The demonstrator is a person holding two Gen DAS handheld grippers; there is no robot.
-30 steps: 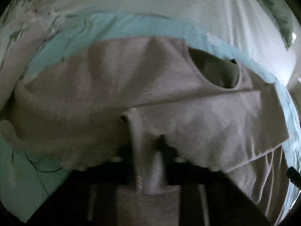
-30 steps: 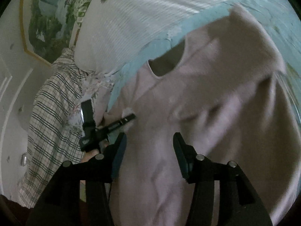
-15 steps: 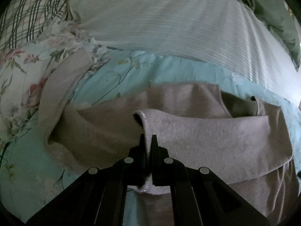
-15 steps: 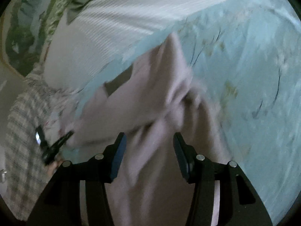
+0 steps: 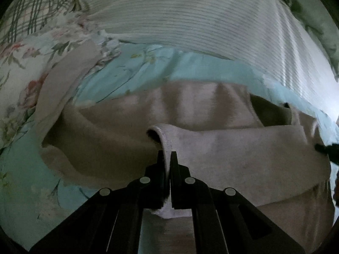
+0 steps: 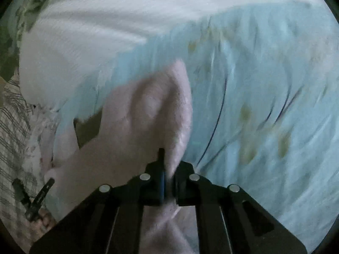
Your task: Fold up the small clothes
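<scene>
The left gripper [image 5: 167, 154] pinches a folded sleeve edge of the pale pink knit top [image 5: 243, 154], which lies on the light blue floral bedsheet [image 5: 148, 69]. The right gripper [image 6: 168, 158], jaws just closed, clamps a raised fold of the same top [image 6: 148, 114]; motion blur smears that view, and its right finger is hidden by cloth.

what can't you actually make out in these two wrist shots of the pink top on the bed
- Left wrist view: the pale pink knit top's lower part is hidden behind the left gripper, shut on its sleeve cuff.
- Left wrist view: the right gripper is cut off by the right edge.
- Right wrist view: motion blur smears the light blue floral bedsheet print and the top's weave.
- Right wrist view: the right gripper's pads are buried in fabric.
</scene>
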